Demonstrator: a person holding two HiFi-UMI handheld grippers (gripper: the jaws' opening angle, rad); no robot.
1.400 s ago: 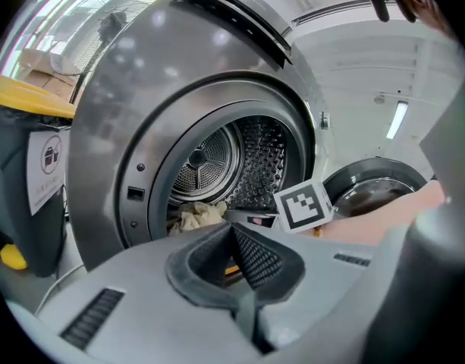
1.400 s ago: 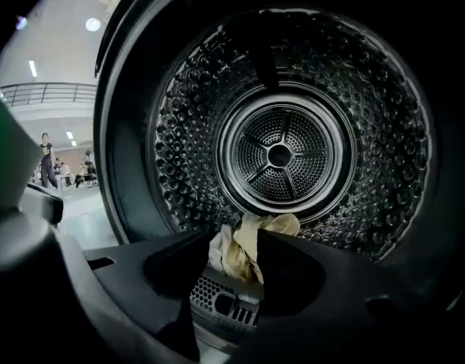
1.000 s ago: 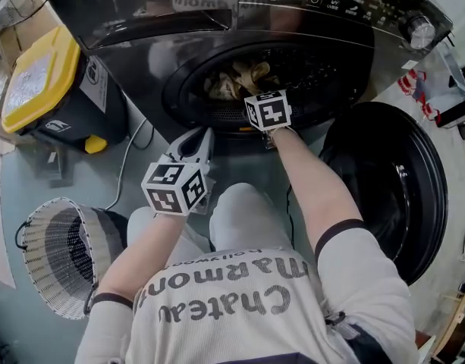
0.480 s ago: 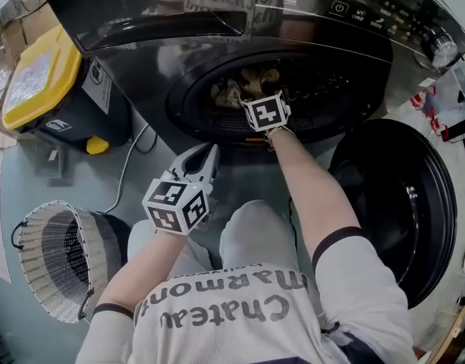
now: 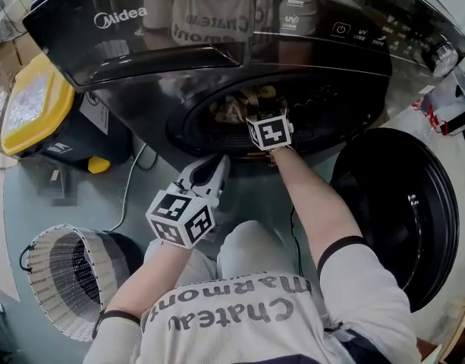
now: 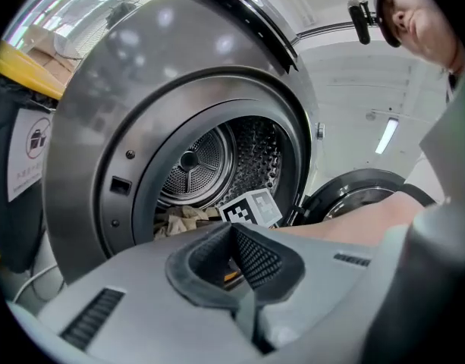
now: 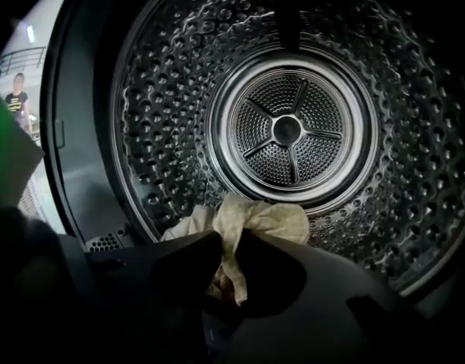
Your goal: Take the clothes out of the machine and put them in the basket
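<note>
Your right gripper (image 7: 224,243) has just been closing inside the drum (image 7: 164,127) of the machine (image 5: 217,89). Its jaws now pinch the pale yellow cloth (image 7: 259,218) lying at the drum's bottom front edge. Your left gripper (image 6: 234,230) still waits outside the door opening, as it did a second ago, its jaws together with nothing between them. The basket (image 5: 61,279) stands on the floor at your left.

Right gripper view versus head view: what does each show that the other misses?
Only right gripper view: the right tool pinching a pale cloth, its jaws having just been closing on it, and the drum's back wall. Only head view: the basket, the open door, the left tool outside the machine. Both: pale clothes inside it.
</note>
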